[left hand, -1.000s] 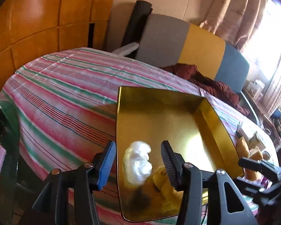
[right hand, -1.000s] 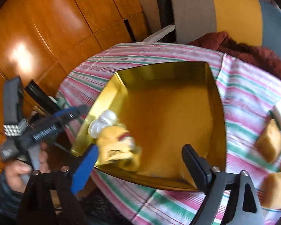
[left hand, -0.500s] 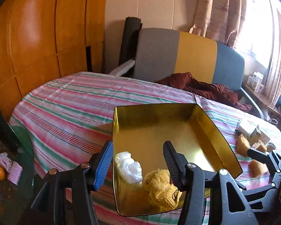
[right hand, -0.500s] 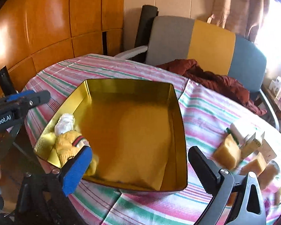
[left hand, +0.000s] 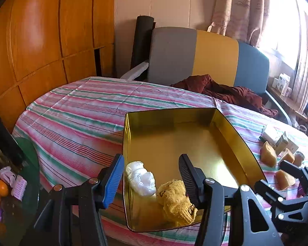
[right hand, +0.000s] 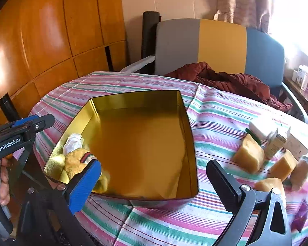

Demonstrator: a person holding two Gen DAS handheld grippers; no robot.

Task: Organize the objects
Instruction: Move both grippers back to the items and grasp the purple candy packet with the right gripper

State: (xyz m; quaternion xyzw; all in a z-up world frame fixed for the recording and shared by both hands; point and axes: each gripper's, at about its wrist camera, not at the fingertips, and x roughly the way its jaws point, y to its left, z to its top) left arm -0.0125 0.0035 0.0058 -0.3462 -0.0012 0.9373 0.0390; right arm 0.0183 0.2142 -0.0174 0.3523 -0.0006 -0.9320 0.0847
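A gold metal tray (left hand: pixel 234 135) (right hand: pixel 186 123) sits on the striped table. In its near left corner lie a white plastic bundle (left hand: pixel 140 177) (right hand: pixel 72 143) and a yellow knitted item (left hand: pixel 175 201) (right hand: pixel 76 162). My left gripper (left hand: pixel 151 176) is open and empty, raised above that corner. My right gripper (right hand: pixel 154 180) is open and empty, above the tray's near edge. Several tan blocks (right hand: pixel 248 156) (left hand: pixel 268 156) and small boxes (right hand: pixel 276 141) lie on the table right of the tray.
The table has a pink, green and white striped cloth (left hand: pixel 76 119). A grey, yellow and blue chair (right hand: pixel 219 47) with a dark red cloth (right hand: pixel 225 80) stands behind it. A wooden wall (left hand: pixel 41 41) is on the left. A low side table with clutter (left hand: pixel 8 184) is at far left.
Both grippers have pulled back and risen from the tray, so more of the room shows. The white bundle and yellow item stay in the tray corner.
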